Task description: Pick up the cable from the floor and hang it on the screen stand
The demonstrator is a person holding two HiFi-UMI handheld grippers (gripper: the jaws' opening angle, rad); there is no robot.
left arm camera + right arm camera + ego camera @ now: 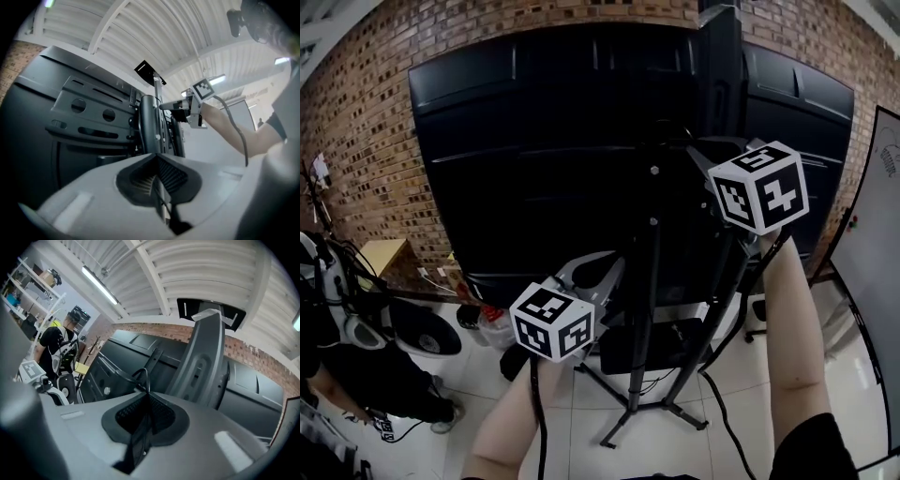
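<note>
Cable (147, 379) pinched in right gripper (146, 397), up by the stand

Right gripper's jaws are pressed together on the thin black cable. In the right gripper view a small loop of it arches out just past the jaw tips, in front of the grey column of the screen stand (652, 281) and the dark back of the screen (534, 141). In the head view this gripper is held high on the right, tips at the top of the stand pole near the mount bracket, well off the tiled floor (581, 431).

Left gripper (609, 265) sits lower and to the left, just beside the pole at mid height. Its jaws are closed tight too. The left gripper view shows a faint dark line in the seam, too thin to tell whether it is cable, so nothing is clearly gripped.

Other bits: brick wall (375, 122) behind the screen, whiteboard (872, 253) at the right edge, and a person (56, 348) standing off to one side in the right gripper view.
</note>
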